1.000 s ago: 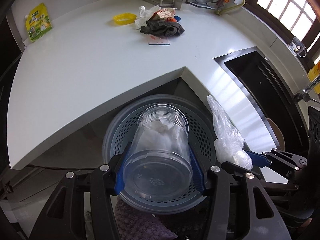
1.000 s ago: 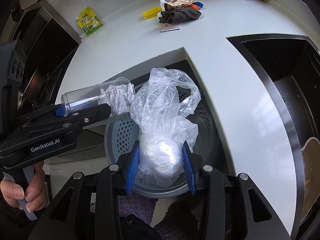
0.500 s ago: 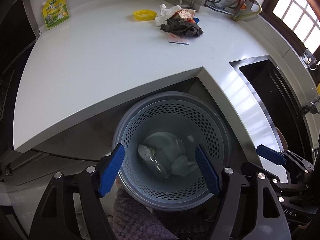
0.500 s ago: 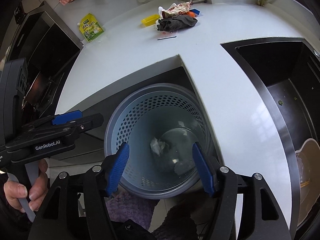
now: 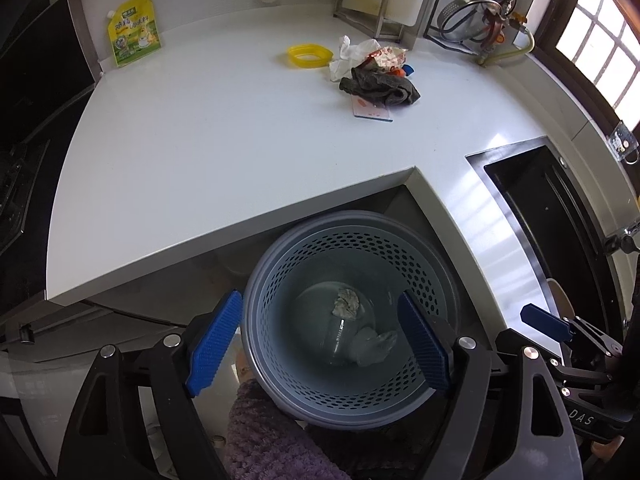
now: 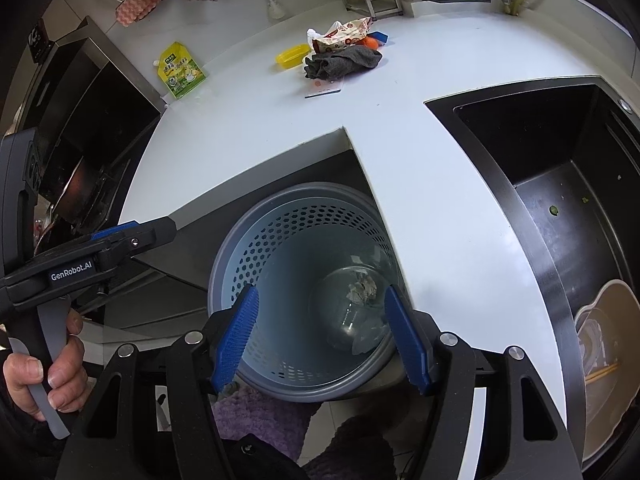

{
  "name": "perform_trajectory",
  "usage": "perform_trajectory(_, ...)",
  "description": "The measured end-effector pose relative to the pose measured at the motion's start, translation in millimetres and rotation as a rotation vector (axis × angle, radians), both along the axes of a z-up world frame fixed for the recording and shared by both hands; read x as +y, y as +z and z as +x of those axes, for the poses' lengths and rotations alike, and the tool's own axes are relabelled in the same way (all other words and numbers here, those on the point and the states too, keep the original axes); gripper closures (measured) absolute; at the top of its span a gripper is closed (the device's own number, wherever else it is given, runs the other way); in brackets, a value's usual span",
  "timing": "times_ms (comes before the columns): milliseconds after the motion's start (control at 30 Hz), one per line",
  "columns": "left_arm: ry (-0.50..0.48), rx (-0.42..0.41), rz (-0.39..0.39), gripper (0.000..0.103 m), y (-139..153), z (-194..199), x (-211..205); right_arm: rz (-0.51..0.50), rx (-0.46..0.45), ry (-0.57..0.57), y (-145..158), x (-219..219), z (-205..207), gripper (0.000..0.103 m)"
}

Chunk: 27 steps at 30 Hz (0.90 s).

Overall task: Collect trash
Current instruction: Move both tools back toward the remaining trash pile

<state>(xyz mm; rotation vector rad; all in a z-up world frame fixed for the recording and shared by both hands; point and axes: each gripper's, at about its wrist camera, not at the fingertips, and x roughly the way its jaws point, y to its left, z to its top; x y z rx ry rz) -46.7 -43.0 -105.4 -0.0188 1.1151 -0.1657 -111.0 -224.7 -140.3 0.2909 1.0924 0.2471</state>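
Observation:
A grey perforated trash basket (image 5: 280, 264) stands on the floor in the corner notch of the white counter (image 5: 224, 148). It shows in the right wrist view too (image 6: 256, 236). Inside lie a clear plastic cup (image 5: 340, 332) with crumpled paper (image 5: 346, 306) and a clear plastic bag (image 5: 372, 346). My left gripper (image 5: 320, 340) is open and empty above the basket. My right gripper (image 6: 322, 340) is open and empty above it too. More trash lies far back on the counter: a snack wrapper (image 5: 386, 58), a white tissue (image 5: 342, 60), a card (image 5: 372, 112).
A dark grey cloth (image 5: 380, 88) and a yellow ring (image 5: 310, 55) lie by the trash pile. A yellow-green pouch (image 5: 134, 30) leans on the back wall. A black sink (image 6: 560, 184) is at the right, a stove (image 6: 80, 152) at the left.
Both grippers opened. The cup fell from the left one and the plastic bag from the right one into the basket. Both grippers then lifted slightly.

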Motion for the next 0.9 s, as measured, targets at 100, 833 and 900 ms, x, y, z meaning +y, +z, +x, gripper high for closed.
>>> perform_trajectory(100, 0.009, -0.023, -0.010, 0.023, 7.9, 2.5, 3.9, -0.011, -0.013, 0.006, 3.9, 0.6, 4.3, 0.040)
perform_trajectory(833, -0.070, -0.224, -0.025, 0.012, 55.7, 152.8, 44.9, -0.086, -0.146, -0.219, 53.7, 29.1, 133.3, 0.036)
perform_trajectory(900, -0.078, -0.239, -0.026, 0.010, 55.7, 171.0, 46.8, -0.092, -0.149, -0.242, 52.9, 31.6, 149.1, 0.036)
